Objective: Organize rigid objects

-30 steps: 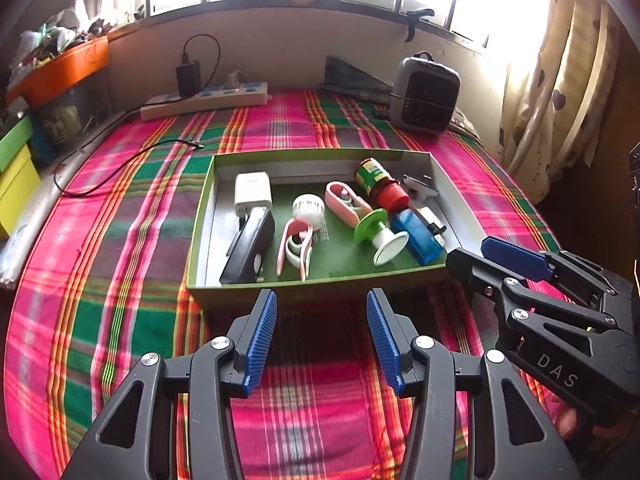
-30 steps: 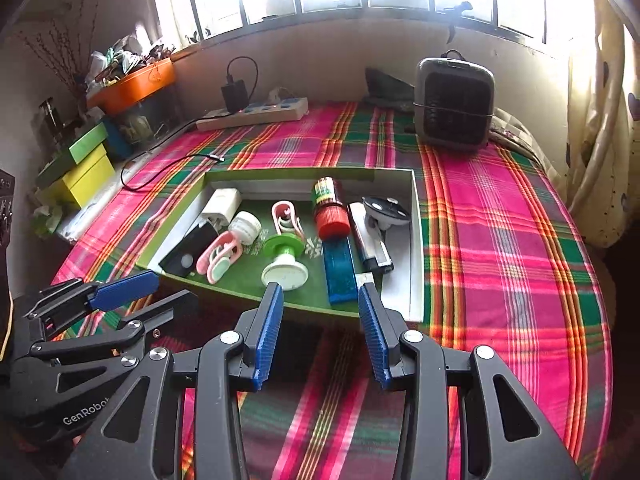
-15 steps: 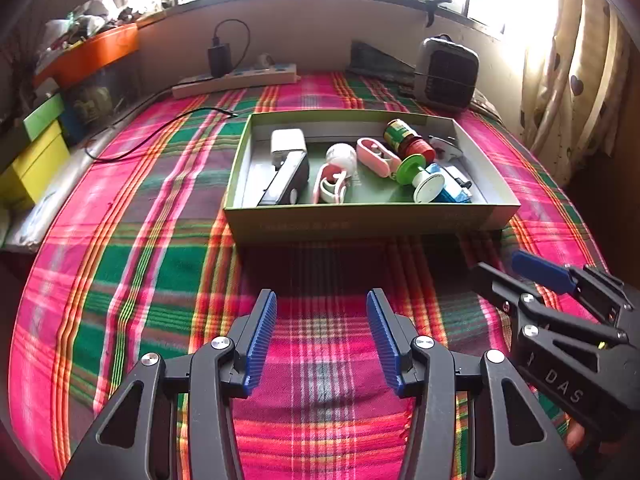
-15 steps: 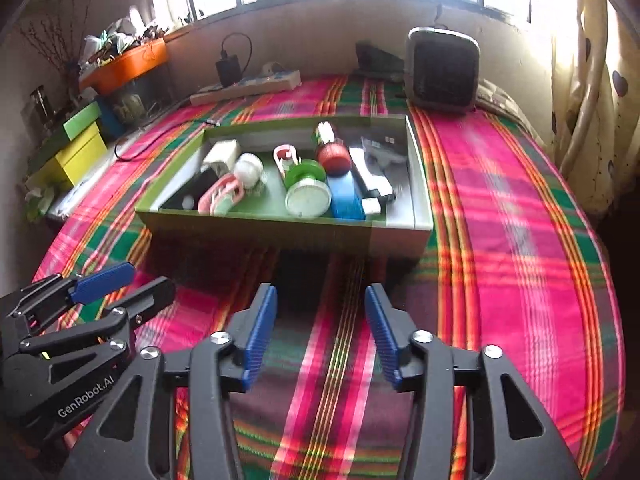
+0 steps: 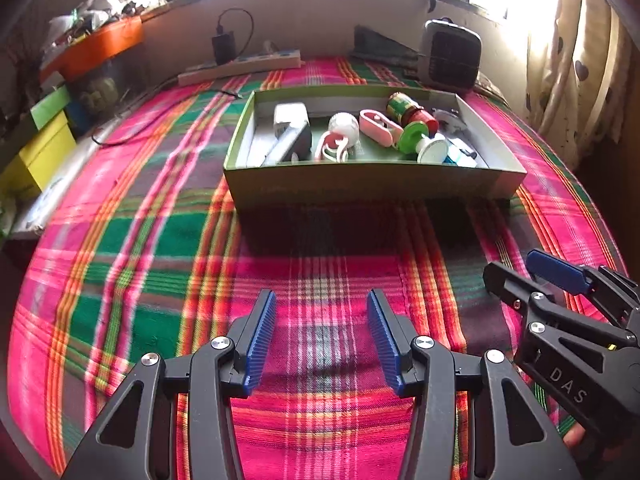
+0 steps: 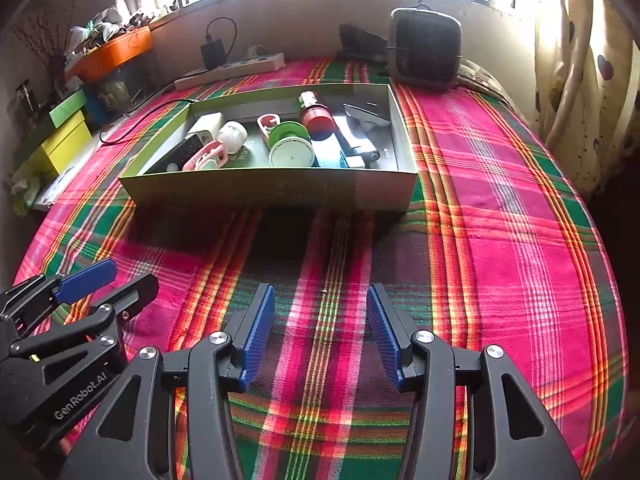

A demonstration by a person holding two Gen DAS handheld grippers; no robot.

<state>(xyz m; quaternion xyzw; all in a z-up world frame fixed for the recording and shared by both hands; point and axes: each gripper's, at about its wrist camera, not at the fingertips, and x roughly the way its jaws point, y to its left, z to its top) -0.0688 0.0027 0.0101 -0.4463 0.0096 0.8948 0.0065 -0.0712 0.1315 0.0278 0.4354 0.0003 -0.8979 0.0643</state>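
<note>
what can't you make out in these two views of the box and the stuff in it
- Box floor along the near side: hidden by its near wall, both views.
- Blue item: partly covered by the green and white spool in the right view; what it is stays unclear.
- Shelf clutter at upper left: too small and blurred, both views.
- Right tongs in the left view: cut off by the right edge.

Left wrist view from low over the plaid blanket (image 5: 320, 264), facing the window, right wrist view alongside, same heading, both share the green tray (image 5: 372, 178) (image 6: 272, 192) at mid-distance, each catching the other's gripper
</note>
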